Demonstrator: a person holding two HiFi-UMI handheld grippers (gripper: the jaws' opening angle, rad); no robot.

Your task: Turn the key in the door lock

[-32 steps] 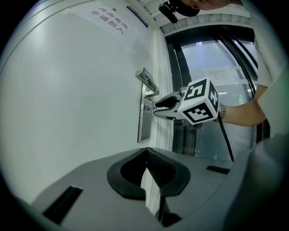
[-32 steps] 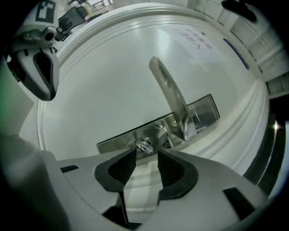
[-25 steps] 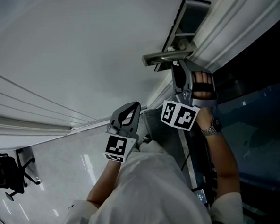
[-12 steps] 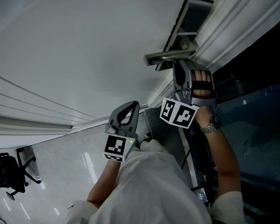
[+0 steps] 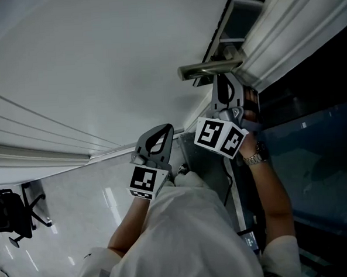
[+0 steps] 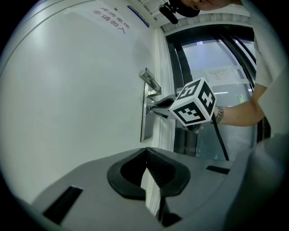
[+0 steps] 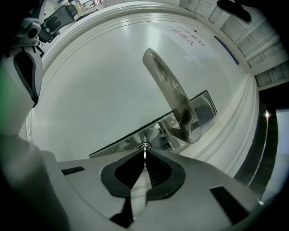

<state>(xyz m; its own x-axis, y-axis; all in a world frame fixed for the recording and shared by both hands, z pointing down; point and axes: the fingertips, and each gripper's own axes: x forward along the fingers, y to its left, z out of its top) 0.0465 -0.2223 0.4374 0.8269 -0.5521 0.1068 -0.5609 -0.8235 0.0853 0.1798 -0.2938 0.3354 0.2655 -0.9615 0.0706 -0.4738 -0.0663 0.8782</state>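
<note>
Inside the door lock [image 7: 150,135] under the handle [image 7: 174,97], one key [image 7: 145,151].

An office-building entrance: a white door [image 5: 98,63] with a metal lever handle [image 5: 207,70] stands beside dark-framed glass panels [image 5: 315,155]. A printed notice [image 6: 110,18] is fixed high on the door, and a paper sheet [image 6: 221,74] is posted on the glass. At the lower left, a black swivel chair [image 5: 11,218] stands on a pale, glossy tiled floor [image 5: 78,211].
</note>
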